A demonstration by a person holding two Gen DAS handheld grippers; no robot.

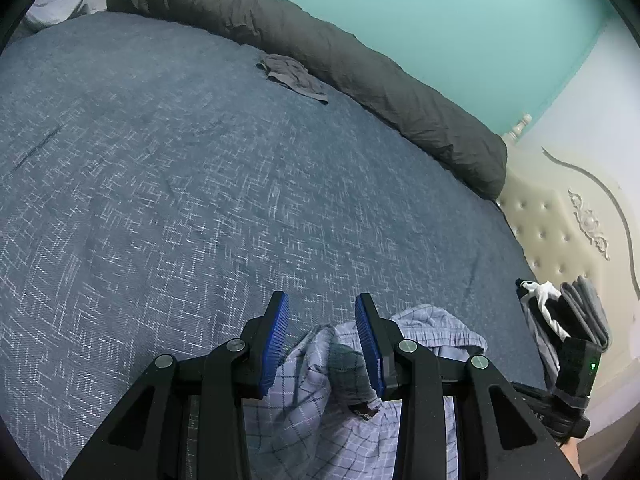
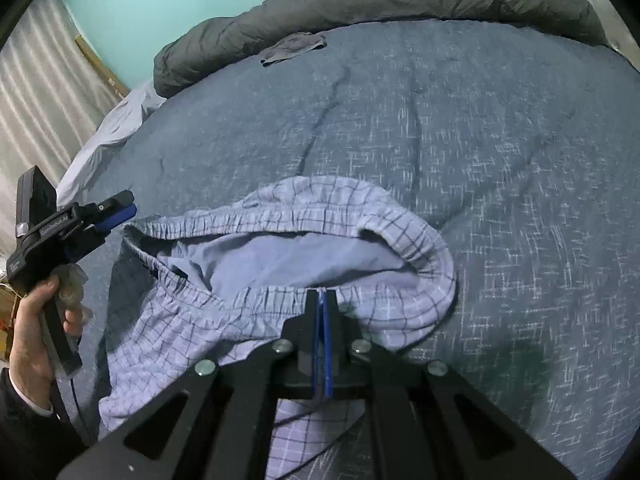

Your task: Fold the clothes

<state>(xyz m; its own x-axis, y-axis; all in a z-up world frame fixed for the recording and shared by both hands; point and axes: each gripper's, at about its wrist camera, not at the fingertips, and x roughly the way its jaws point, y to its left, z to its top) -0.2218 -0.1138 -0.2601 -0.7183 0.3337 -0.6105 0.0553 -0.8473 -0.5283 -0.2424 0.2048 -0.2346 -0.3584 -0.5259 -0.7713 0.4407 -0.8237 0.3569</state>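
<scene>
1. Two grippers work the plaid shorts [image 2: 280, 280] lying crumpled on the blue bedspread [image 2: 500, 160].
2. Our right gripper [image 2: 322, 294] pinches the elastic waistband; our left gripper [image 1: 322, 316] hangs open, empty.
3. We should clamp the waistband's far side, then pull it taut.

My two grippers are black frames with cut-out triangular windows, round silver screws at the joints and ribbed blue pads [image 1: 276, 344] on the fingers. My left gripper [image 2: 120, 210] bears small white lettering along its side. My left hand [image 2: 30, 320] wears a dark sleeve [image 2: 20, 412] with a pale cuff.
</scene>
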